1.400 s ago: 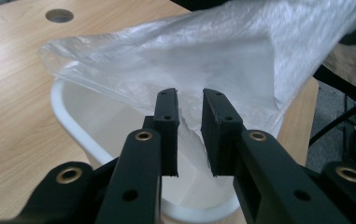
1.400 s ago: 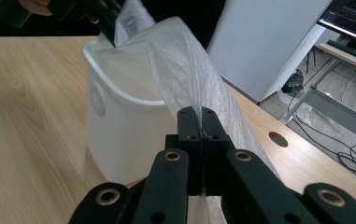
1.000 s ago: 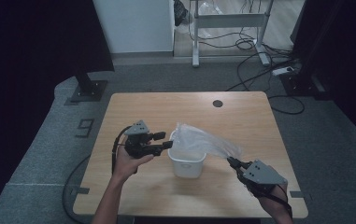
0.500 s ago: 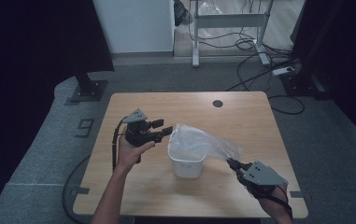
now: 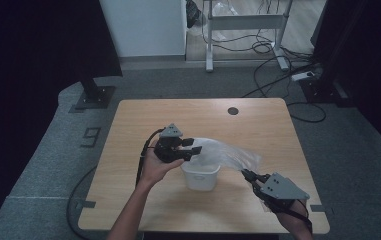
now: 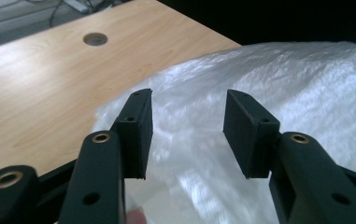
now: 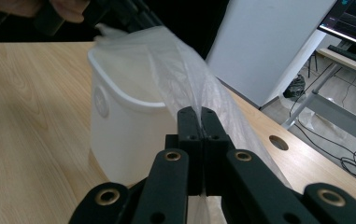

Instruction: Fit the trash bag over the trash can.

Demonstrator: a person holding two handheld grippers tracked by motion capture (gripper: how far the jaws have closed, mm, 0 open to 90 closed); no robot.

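A small white bin (image 5: 201,177) stands in the middle of the wooden table (image 5: 128,125). A clear plastic bag (image 5: 228,156) drapes over it and stretches out to the right. My left gripper (image 5: 194,146) hovers at the bag's left end over the bin's rim. In the left gripper view it (image 6: 187,100) is open, and the crinkled bag (image 6: 306,93) lies just beyond its jaws. My right gripper (image 5: 246,174) is shut on the bag's right end. The right gripper view shows its closed tips (image 7: 202,112) pinching the film (image 7: 175,60) beside the bin (image 7: 119,135).
A round cable hole (image 5: 233,110) sits near the table's far edge, also the hole (image 6: 95,38) in the left gripper view. A cable (image 5: 143,155) trails from the left gripper. A white cabinet (image 5: 143,25) and desk legs stand on the floor beyond.
The left gripper has moved right, from beside the bin to the bag's left end over the rim. The right gripper has held its grip and hardly moved.
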